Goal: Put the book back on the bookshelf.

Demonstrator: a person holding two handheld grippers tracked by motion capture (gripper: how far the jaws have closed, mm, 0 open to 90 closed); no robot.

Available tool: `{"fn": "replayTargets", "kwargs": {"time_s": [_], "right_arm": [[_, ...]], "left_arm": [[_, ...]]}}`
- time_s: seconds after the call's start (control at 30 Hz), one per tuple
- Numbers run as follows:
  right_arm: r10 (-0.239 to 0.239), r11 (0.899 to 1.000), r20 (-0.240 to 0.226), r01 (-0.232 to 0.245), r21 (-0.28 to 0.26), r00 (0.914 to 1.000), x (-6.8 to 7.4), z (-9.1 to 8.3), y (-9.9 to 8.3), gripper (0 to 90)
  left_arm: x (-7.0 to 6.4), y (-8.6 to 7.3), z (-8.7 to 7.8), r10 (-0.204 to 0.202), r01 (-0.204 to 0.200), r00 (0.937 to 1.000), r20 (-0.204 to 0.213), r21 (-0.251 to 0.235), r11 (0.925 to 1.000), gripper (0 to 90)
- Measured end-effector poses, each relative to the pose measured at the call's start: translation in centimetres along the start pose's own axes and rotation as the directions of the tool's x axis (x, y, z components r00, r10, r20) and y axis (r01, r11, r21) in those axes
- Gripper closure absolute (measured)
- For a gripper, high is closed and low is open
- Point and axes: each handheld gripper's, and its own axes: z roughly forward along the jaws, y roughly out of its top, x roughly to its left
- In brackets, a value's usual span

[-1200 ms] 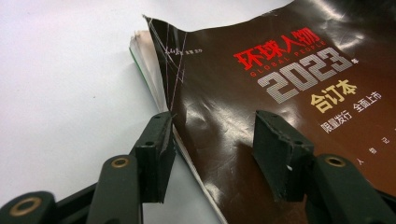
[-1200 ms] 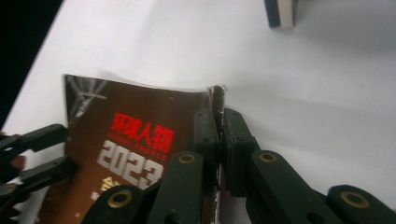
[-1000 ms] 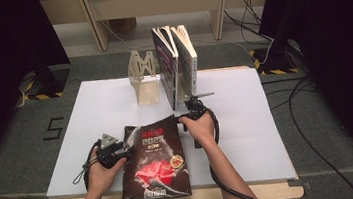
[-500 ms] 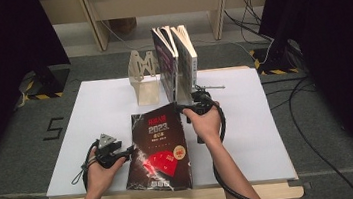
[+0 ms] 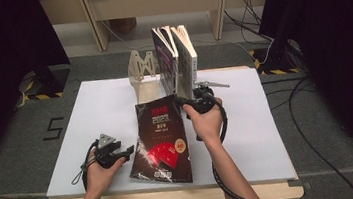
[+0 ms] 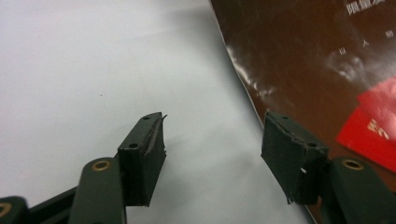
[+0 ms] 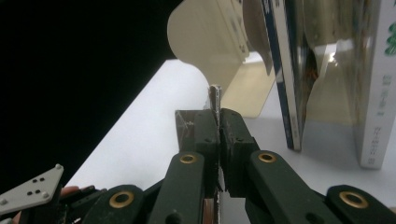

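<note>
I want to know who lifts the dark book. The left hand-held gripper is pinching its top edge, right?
No, the right hand-held gripper pinches the dark book, as the right gripper view shows. The left hand-held gripper is open over the white table.

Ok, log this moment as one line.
right gripper: shut on book, far edge lifted | left gripper: open, beside book | stand: two books upright

Overhead forward-down; gripper cameras close (tabletop).

"2023" on dark book [image 5: 162,136] cover; "5" on floor [image 5: 53,127].
</note>
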Motion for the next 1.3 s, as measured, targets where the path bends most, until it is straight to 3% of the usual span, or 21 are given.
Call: {"fn": "replayTargets", "kwargs": {"time_s": [0.17, 0.57, 0.73, 0.97, 1.03, 1.07, 1.2, 1.3], "right_arm": [[-0.036, 0.998, 0.007, 0.036, -0.048, 0.9993, 0.6, -0.6, 0.3, 87.1], [-0.090, 0.991, 0.024, 0.091, -0.096, 0.9957, 1.7, -0.8, 1.0, 87.0], [-0.107, 0.985, 0.034, 0.111, -0.135, 0.9937, 2.5, -0.8, 1.6, 87.0], [-0.124, 0.978, 0.046, 0.130, -0.161, 0.9912, 3.3, -0.5, 2.0, 87.0], [-0.133, 0.975, 0.049, 0.140, -0.171, 0.9899, 3.6, -0.3, 2.3, 87.0], [-0.137, 0.974, 0.048, 0.143, -0.176, 0.9894, 3.7, -0.2, 2.4, 87.0], [-0.140, 0.971, 0.053, 0.147, -0.187, 0.9888, 4.0, -0.1, 2.5, 87.0], [-0.152, 0.967, 0.065, 0.162, -0.195, 0.9862, 4.2, 0.1, 2.6, 86.9]], "left_arm": [[-0.1, 0.0, 0.0, 0.007, -0.007, 1.0000, -0.001, 0.002, 1.0000, 42.8], [-0.1, 0.0, 0.0, 0.011, -0.011, 0.9999, 0.003, -0.003, 0.9999, 44.9], [0.0, 0.3, -0.1, -0.020, 0.021, 0.9995, 0.025, -0.018, 0.9996, 45.9], [-0.8, 3.1, -1.5, -0.040, 0.049, 0.9964, 0.075, -0.118, 0.9918, 44.5], [-1.4, 4.6, -2.0, -0.016, 0.028, 0.9965, 0.082, -0.158, 0.9871, 42.5], [-1.5, 5.0, -2.2, 0.001, 0.011, 0.9973, 0.073, -0.167, 0.9859, 40.1], [-1.9, 6.0, -2.3, 0.000, 0.009, 0.9987, 0.051, -0.189, 0.9820, 35.3], [-2.3, 6.9, -2.4, -0.006, 0.021, 0.9971, 0.076, -0.192, 0.9812, 35.1]]}}
